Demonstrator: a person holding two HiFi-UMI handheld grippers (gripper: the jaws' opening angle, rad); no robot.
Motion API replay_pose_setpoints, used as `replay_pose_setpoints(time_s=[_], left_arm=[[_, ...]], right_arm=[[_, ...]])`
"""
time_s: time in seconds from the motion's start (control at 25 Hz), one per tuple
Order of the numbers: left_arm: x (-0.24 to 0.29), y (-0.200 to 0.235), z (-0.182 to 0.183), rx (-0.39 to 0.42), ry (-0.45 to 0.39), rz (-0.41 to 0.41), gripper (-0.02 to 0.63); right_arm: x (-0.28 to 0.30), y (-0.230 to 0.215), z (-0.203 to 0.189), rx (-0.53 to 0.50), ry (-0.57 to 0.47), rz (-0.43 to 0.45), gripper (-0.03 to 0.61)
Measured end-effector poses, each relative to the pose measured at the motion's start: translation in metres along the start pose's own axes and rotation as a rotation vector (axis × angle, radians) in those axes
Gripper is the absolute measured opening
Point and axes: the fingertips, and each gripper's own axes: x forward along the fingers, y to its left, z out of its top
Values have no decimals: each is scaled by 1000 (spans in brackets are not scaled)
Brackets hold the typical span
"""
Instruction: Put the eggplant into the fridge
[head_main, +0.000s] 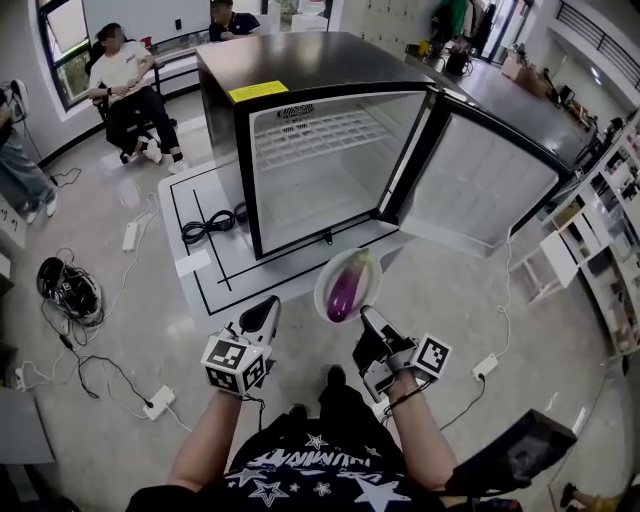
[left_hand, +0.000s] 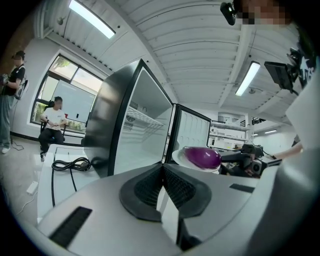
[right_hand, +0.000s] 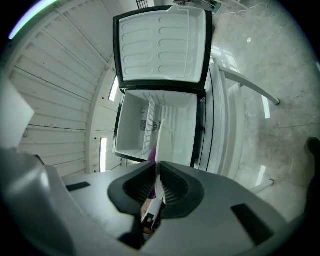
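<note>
A purple eggplant (head_main: 346, 288) lies on a white plate (head_main: 324, 282) held in the air in front of the open fridge (head_main: 320, 170). My right gripper (head_main: 368, 318) is shut on the plate's near rim. In the right gripper view the plate (right_hand: 161, 142) runs edge-on out from my right gripper (right_hand: 158, 175) toward the empty fridge (right_hand: 150, 130). My left gripper (head_main: 268, 312) hovers to the plate's left, shut and empty. The left gripper view has the eggplant (left_hand: 202, 157) off to the right of my left gripper (left_hand: 163, 167). The fridge door (head_main: 480, 180) is swung wide to the right.
The fridge stands on a white mat (head_main: 190, 275) with a coiled black cable (head_main: 205, 228) beside it. Cables and power strips (head_main: 158, 402) litter the floor at left. A person (head_main: 125, 85) sits at the back left. Shelving (head_main: 600, 240) lines the right side.
</note>
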Motion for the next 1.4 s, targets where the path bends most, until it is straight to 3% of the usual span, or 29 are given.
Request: replay_pose_setpoints(time_s=[0.4, 1.4], left_arm=[[13, 29, 3, 0, -2, 67, 9], [128, 70, 22, -5, 28, 197, 9]], right_arm=[[44, -16, 14, 17, 61, 15, 21], [158, -56, 106, 68, 237, 11, 21]])
